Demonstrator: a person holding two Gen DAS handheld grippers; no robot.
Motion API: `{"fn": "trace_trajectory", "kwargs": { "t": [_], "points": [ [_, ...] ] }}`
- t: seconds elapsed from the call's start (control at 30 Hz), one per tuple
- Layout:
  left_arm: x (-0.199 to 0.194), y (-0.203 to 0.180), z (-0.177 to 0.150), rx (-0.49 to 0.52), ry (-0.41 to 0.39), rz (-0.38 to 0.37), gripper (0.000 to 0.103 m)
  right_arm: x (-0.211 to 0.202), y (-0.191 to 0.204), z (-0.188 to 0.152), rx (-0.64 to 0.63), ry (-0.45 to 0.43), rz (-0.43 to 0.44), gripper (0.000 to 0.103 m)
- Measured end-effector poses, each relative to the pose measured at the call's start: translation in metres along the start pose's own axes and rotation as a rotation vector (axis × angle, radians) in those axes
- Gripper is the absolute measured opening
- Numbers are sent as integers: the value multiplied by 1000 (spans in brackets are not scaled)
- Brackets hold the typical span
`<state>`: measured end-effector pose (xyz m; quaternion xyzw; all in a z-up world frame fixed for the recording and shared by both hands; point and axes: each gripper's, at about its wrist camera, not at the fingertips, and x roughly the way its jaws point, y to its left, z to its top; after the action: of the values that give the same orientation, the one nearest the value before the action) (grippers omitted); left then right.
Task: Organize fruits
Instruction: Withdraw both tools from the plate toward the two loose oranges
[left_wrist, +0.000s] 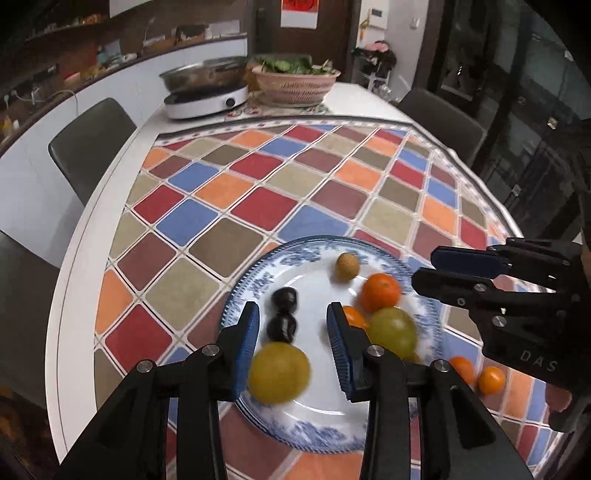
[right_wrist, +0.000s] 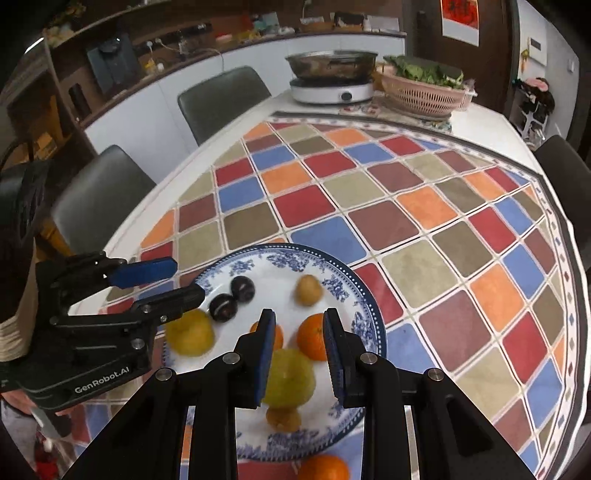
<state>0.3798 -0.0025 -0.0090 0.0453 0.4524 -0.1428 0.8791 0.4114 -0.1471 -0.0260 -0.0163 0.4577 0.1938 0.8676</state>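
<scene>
Currently: the gathering step looks mid-way, most fruit being on the blue-and-white plate (left_wrist: 258, 273).

- Left gripper (left_wrist: 291, 343): jaws spread, pinching nothing. The yellow fruit (left_wrist: 279, 371) lies on the plate between them, against the left pad and clear of the right.
- Right gripper (right_wrist: 299, 350): pads a narrow gap apart, nothing clamped. The green fruit (right_wrist: 291, 376) sits below and between them, on the plate.
- Two small oranges (left_wrist: 491, 380) lie off the plate, outside the left gripper's right jaw.

Next, likely: fetch those strays. This calls for wider jaws, a low approach and a light squeeze, since round fruit rolls.

Surface: checked tablecloth (left_wrist: 258, 206) on a white table. Beyond the jaws are a pan on a hotplate (left_wrist: 207, 99), a basket of greens (left_wrist: 295, 85) and a grey chair (left_wrist: 88, 147).
</scene>
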Motion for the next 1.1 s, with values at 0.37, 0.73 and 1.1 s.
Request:
{"fn": "trace_trajectory", "kwargs": {
  "t": [0.37, 0.73, 1.1],
  "points": [
    [-73, -28, -33, 29, -133, -21, 41, -73, 19, -36, -37, -127, -45, 28],
    [-121, -63, -64, 71, -238, -38, 54, -136, 26, -76, -29, -245, -88, 53],
    [-133, -102, -88, 145, -313, -73, 60, -170, 15, -120, 17, -317, -145, 53]
  ]
}}
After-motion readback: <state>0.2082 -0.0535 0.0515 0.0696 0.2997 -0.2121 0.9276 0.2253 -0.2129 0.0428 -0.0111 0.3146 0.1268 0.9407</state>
